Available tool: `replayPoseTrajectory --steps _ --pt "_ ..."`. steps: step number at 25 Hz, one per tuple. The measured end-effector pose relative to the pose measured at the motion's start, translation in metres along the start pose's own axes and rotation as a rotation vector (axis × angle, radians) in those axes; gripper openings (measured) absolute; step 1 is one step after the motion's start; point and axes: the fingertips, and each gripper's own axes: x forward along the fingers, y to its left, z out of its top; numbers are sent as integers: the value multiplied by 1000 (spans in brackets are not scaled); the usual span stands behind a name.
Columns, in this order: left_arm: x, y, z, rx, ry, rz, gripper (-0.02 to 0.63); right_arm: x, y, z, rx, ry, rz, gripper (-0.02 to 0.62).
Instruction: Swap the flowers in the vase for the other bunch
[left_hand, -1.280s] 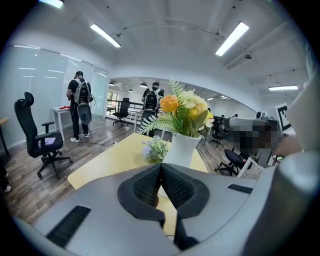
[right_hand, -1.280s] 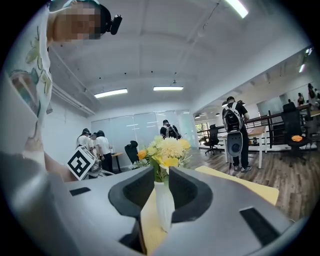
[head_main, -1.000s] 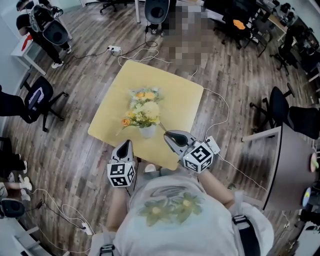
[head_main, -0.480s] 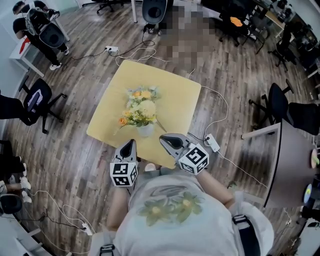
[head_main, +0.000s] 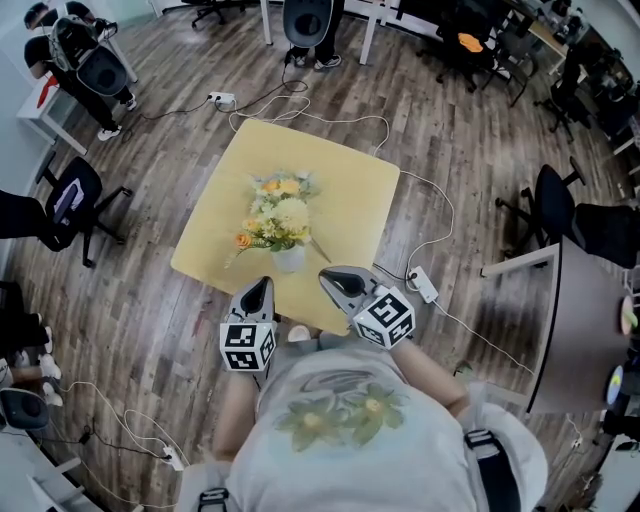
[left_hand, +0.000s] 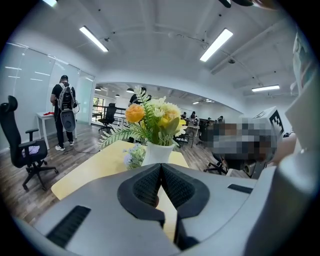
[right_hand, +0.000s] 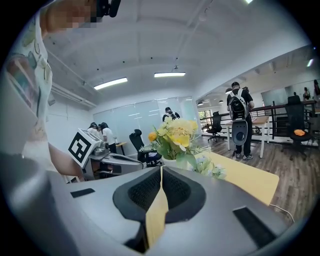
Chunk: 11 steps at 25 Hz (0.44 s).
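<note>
white vase with yellow-orange bunch stands near table edge, just ahead of both grippers, roughly between their tips, not touching either

second bunch lying flat on table right behind vase, farther from grippers

left gripper clenched, jaws together, nothing in them, vase straight ahead of its tip

right gripper same deal, jaws closed and empty, flowers just ahead

office chair off beyond left gripper on wood floor

Yellow-orange bouquet upright in white vase; second bunch flat just beyond
</note>
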Motion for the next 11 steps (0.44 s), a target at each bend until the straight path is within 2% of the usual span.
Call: replayPoseTrajectory --steps 6,11 --pt "2 -4 -11 0 15 -12 17 -7 -1 -12 9 12 -15 44" --pt "5 -7 -3 -2 22 -20 17 -13 -6 -12 23 26 -29 44"
